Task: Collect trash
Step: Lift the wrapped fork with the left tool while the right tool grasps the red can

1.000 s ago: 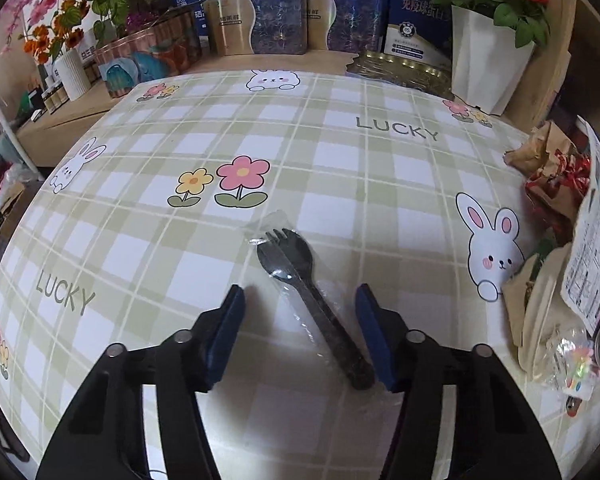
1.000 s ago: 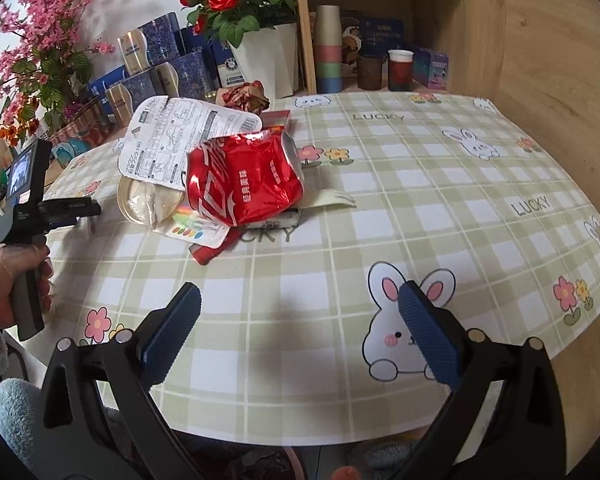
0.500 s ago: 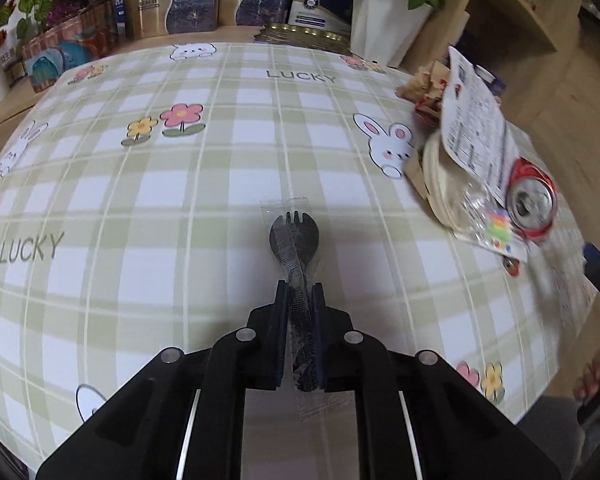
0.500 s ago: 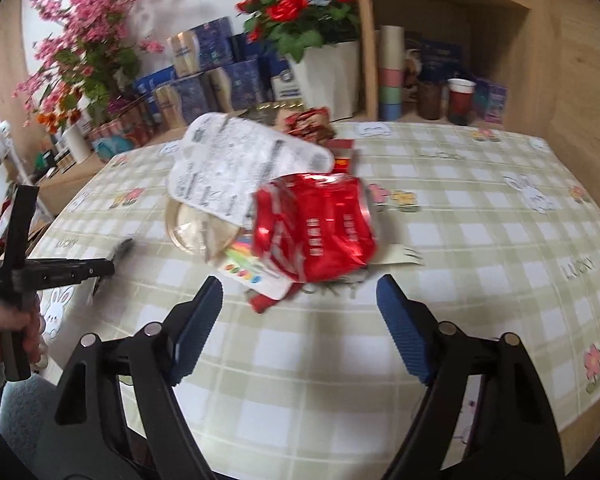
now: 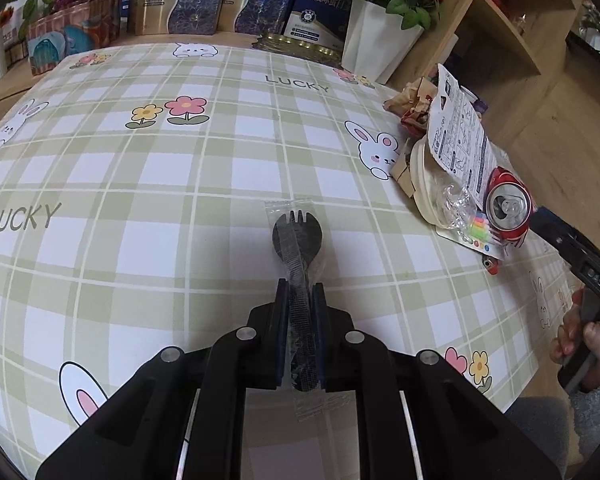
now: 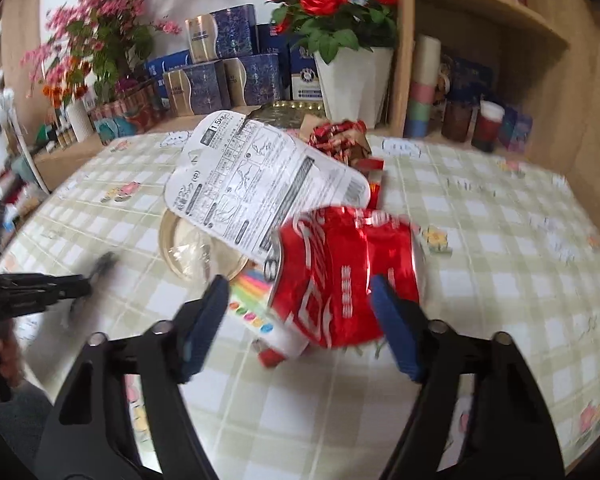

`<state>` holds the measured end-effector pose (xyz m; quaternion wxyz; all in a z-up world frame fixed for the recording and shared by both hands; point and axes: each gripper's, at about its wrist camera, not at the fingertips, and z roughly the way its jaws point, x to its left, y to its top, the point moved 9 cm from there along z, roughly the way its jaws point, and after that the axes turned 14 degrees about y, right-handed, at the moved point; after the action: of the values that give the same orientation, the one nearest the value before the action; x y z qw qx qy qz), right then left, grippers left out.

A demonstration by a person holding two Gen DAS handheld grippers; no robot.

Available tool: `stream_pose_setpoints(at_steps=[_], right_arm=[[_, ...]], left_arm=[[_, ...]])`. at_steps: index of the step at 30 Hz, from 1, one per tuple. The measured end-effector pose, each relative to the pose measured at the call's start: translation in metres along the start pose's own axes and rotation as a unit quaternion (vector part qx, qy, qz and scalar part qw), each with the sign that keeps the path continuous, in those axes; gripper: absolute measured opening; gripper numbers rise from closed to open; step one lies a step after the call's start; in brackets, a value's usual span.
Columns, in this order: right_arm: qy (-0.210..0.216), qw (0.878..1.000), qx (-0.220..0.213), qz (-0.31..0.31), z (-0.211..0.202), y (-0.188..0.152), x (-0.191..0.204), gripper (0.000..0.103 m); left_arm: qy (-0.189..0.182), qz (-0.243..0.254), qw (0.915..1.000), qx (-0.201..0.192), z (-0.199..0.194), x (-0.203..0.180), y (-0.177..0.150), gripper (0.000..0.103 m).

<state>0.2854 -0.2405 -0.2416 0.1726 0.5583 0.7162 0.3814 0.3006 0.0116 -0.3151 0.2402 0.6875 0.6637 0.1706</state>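
In the left wrist view, the left gripper point(image 5: 301, 294) sits at the lower centre of the frame, its two dark blue pads clenched on the handle of a black plastic spork point(image 5: 296, 264) sealed in a clear wrapper. The spork's pronged head points toward the top of the frame, just beyond the fingertips, over the green checked tablecloth point(image 5: 140, 184) (printed with rabbits, flowers and the word LUCKY). The wrapper's tail trails back between the gripper's arms.

At the right edge of that view lies a pile of trash: a crushed red can point(image 5: 508, 210) seen end-on, a white printed sheet point(image 5: 458, 142), a pale round lid point(image 5: 424, 188) and a crumpled clear bag with coloured dots point(image 5: 466, 224).

In the right wrist view, which is blurred, the right gripper point(image 6: 298, 300) is in the lower centre, jaws closing. The crushed red can point(image 6: 340, 276) lies between its blue pads; the right pad looks to be at the can's side, while the left pad stands clear of it, over the coloured bag. The printed sheet point(image 6: 260, 184) leans above the can. The left gripper point(image 6: 36, 288) appears at the left edge.
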Motion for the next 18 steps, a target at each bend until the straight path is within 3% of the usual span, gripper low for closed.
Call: stream_pose_setpoints(at_steps=[6,12,18], right_arm=[[-0.023,1.0,0.017,-0.008,0.024,0.004,-0.005,0.059],[-0.053,0.998,0.026,0.016,0.031,-0.002,-0.012,0.037],[-0.043,0.999,-0.009,0.033,0.0,0.002,0.0,0.036]], left_arm=[[0.019,0.009,0.9996,-0.018,-0.001,-0.004,-0.002,0.012],[0.02,-0.003,0.9994,-0.028,-0.003,-0.001,-0.003,0.013],[0.054,0.01,0.9981,-0.028,-0.003,-0.006,-0.002,0.011]])
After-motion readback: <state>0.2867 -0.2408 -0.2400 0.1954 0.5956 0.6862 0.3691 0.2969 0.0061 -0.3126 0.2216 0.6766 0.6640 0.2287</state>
